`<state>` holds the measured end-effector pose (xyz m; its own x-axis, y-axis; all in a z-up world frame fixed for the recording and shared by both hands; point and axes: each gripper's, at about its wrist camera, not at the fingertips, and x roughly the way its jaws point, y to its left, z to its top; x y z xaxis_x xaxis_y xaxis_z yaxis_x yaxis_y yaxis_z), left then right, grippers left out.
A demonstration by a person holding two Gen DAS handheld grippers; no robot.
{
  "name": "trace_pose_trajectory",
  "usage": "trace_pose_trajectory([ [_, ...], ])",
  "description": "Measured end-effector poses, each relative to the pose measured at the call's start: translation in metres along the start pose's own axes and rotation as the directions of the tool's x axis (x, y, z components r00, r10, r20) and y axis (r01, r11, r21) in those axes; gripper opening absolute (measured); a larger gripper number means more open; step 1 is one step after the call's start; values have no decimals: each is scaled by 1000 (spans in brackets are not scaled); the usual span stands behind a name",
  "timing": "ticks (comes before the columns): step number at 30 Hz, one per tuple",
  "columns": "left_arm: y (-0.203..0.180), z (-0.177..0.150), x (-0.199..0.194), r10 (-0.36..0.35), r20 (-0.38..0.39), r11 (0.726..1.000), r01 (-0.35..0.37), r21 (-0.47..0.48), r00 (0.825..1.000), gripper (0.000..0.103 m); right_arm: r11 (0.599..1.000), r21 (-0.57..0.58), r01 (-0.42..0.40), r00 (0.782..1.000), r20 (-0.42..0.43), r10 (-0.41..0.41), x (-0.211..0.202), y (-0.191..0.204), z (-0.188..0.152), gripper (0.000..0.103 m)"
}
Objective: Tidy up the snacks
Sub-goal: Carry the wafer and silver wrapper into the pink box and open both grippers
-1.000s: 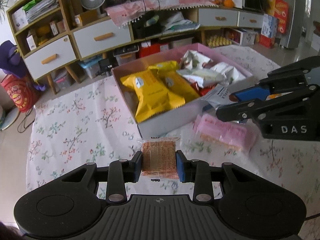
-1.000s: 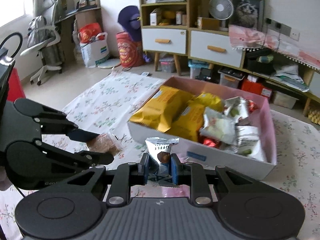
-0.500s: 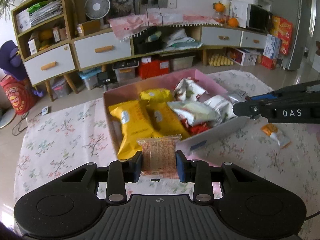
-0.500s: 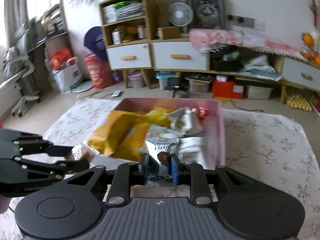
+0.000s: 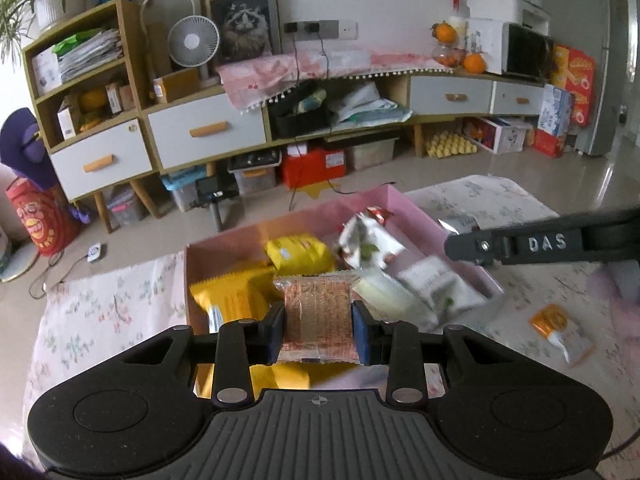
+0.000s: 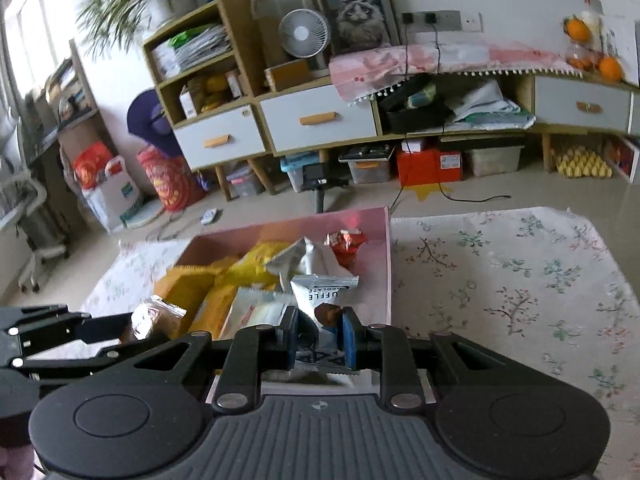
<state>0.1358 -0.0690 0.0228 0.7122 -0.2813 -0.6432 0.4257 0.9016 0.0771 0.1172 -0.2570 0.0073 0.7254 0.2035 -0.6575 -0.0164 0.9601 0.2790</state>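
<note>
The pink box sat on the flowered cloth, already crowded with yellow bags. Over it, the left gripper pinched a reddish cracker pack, the right gripper a silver truffle packet. Each wanted lowering into a gap before letting go, I thought. An orange sachet lay outside.

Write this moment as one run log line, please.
left tool: shut on biscuit pack | right tool: shut on truffle packet | both over pink box | nothing released
</note>
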Motion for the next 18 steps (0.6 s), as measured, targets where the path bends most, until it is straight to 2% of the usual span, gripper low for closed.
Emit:
trace_pose_trajectory([
  [3, 9, 17, 16, 6, -19, 1000, -6, -29, 1000, 32, 997, 73, -23, 1000, 7, 23, 11, -10, 3, 0],
  [8, 34, 46, 53, 19, -89, 991, -31, -128, 996, 32, 996, 80, -34, 999, 1, 34, 34, -16, 19, 0],
  [13, 47, 51, 87, 69, -166, 983, -96, -158, 984, 32, 995, 87, -50, 999, 6, 49, 42, -25, 29, 0],
  [18, 58, 48, 103, 79, -187, 973, -117, -199, 979, 32, 991, 111, -80, 995, -51, 86, 56, -35, 27, 0],
])
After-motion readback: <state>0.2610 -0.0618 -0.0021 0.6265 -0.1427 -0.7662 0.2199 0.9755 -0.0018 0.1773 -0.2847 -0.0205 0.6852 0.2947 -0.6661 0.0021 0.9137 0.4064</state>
